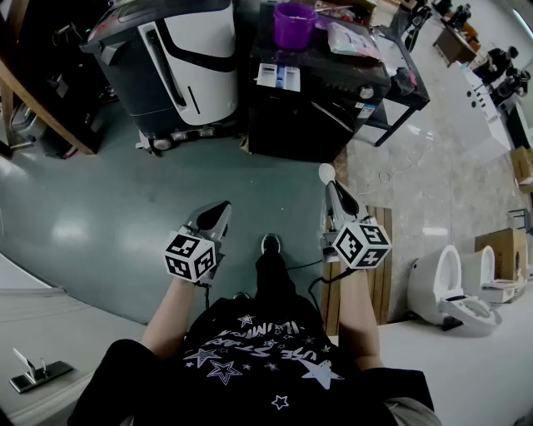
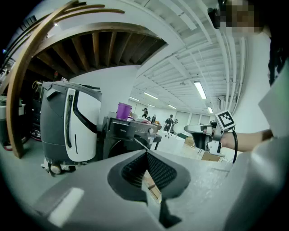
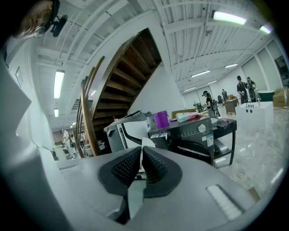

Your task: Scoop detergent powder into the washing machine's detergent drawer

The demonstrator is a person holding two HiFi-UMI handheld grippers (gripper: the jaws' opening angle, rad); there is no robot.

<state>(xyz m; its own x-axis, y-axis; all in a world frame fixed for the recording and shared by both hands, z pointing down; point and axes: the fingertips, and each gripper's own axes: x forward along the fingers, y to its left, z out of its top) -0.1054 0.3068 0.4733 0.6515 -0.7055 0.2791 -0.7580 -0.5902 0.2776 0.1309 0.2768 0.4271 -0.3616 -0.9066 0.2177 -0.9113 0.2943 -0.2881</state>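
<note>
The black washing machine (image 1: 316, 91) stands some way ahead of me, with a purple cup (image 1: 294, 23) and a pale detergent bag (image 1: 350, 37) on its top. My right gripper (image 1: 331, 185) is shut on a white scoop (image 1: 327, 172), whose round bowl sticks out past the jaws. In the right gripper view the scoop (image 3: 145, 145) shows as a thin white strip clamped between the pads, with the washing machine (image 3: 194, 133) beyond. My left gripper (image 1: 223, 206) is shut with nothing in it. The left gripper view has the washing machine (image 2: 128, 135) and the purple cup (image 2: 124, 110) behind the closed jaws.
A grey-and-white floor-cleaning machine (image 1: 175, 58) stands left of the washer. A black table (image 1: 404, 83) adjoins the washer's right side. White toilets (image 1: 450, 287) sit at the right, and a wooden pallet (image 1: 379, 274) lies by my right arm. A wooden staircase (image 3: 122, 76) rises behind.
</note>
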